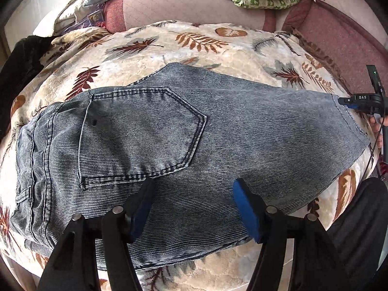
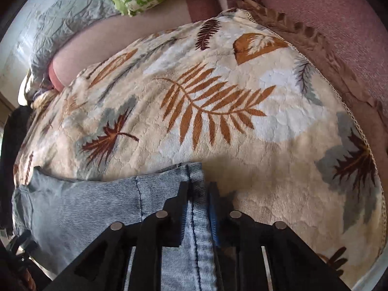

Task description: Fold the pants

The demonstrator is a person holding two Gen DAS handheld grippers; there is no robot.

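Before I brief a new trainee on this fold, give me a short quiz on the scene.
1. True or false: the left hand-held gripper is clamped on the pants.
2. What does the right hand-held gripper have between its pads? A) blanket B) hemmed pants edge C) green quilt
3. Fill in: the pants lie on a blanket printed with ____.

Key: 1 false, it is open above the denim; 2 B; 3 leaves.
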